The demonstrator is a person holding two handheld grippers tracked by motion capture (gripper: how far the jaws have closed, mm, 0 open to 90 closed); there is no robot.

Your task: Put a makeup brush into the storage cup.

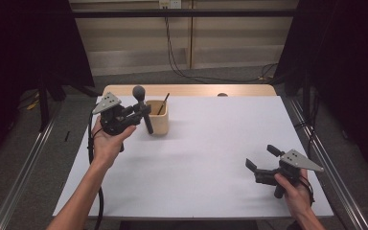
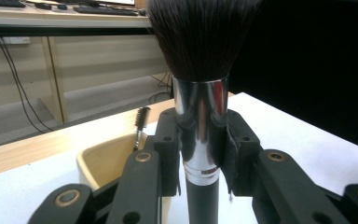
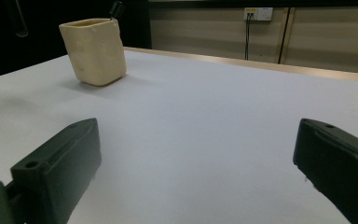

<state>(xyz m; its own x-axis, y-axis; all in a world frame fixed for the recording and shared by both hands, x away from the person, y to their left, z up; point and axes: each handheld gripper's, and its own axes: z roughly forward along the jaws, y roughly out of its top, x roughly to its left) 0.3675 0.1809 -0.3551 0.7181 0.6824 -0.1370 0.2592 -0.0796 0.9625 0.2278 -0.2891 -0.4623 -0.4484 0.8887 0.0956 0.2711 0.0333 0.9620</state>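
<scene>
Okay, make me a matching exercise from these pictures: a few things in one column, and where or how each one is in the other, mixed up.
Things:
1. makeup brush
2. small spoolie brush
3. right hand-held gripper
4. cream cup

States:
A. stands on the white table
B. jaws open, nothing between them
C. clamped upright in the left hand-held gripper
D. leans inside the cup

Pairs: 1-C, 2-D, 3-B, 4-A

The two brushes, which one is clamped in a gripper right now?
The big powder brush with the round dark bristle head: the left gripper is shut on its silver ferrule, upright. The thin spoolie brush just leans inside the cream holder, untouched.
</scene>
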